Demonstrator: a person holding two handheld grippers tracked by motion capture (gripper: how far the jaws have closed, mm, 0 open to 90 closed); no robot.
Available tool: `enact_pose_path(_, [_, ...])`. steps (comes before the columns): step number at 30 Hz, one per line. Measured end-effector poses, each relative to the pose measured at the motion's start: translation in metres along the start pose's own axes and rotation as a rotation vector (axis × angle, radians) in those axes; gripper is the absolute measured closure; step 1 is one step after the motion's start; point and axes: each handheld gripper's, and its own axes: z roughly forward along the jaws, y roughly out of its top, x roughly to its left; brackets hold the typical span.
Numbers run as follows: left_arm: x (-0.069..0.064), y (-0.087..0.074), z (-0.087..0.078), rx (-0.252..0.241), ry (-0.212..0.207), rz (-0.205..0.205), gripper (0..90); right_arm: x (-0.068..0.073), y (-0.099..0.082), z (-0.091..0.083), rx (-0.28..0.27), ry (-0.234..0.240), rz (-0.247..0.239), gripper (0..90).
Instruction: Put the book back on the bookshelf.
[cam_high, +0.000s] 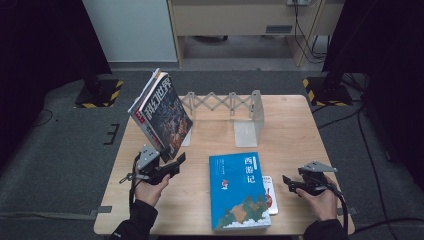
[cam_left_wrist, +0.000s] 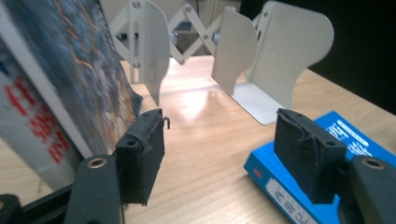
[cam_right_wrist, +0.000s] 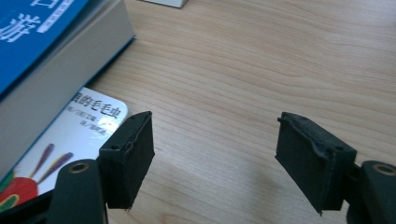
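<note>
On wooden table (cam_high: 210, 125), with both jaw pairs parted and empty, steady leaning magazine (cam_high: 162, 112) at rack's (cam_high: 225, 102) left end using left gripper (cam_high: 177, 162), then slide right gripper (cam_high: 287, 181) squarely around flat blue book's (cam_high: 237, 190) right edge.

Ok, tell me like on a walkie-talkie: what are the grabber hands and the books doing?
Left gripper open beside leaning magazines. Right gripper open, empty, near blue book. Bookend rack standing behind.

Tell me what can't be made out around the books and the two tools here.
- Small white book: mostly hidden under the blue book, high view; title cut off, right gripper view.
- Leaning book: cover blurred, left gripper view.
- Whether the left tool touches the leaning book: unclear.
- Right tool: jaws open over bare table.
</note>
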Motion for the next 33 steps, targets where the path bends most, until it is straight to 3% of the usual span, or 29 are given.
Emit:
enact_pose_path(7, [-0.010, -0.012, 0.009, 0.064, -0.039, 0.011, 29.8, 0.009, 0.004, -0.002, -0.024, 0.027, -0.006, 29.3])
enact_pose_path(16, [-0.025, -0.025, 0.022, 0.157, -0.093, 0.046, 28.7, 0.018, 0.009, -0.004, -0.063, 0.077, 0.026, 30.6])
enact_pose_path(26, [-0.037, -0.034, 0.032, 0.207, -0.145, 0.062, 26.2, 0.033, 0.014, -0.002, -0.086, 0.143, 0.035, 31.3])
enact_pose_path(33, [-0.046, -0.041, 0.041, 0.243, -0.197, 0.027, 25.8, 0.040, 0.016, 0.000, -0.095, 0.186, 0.040, 31.3])
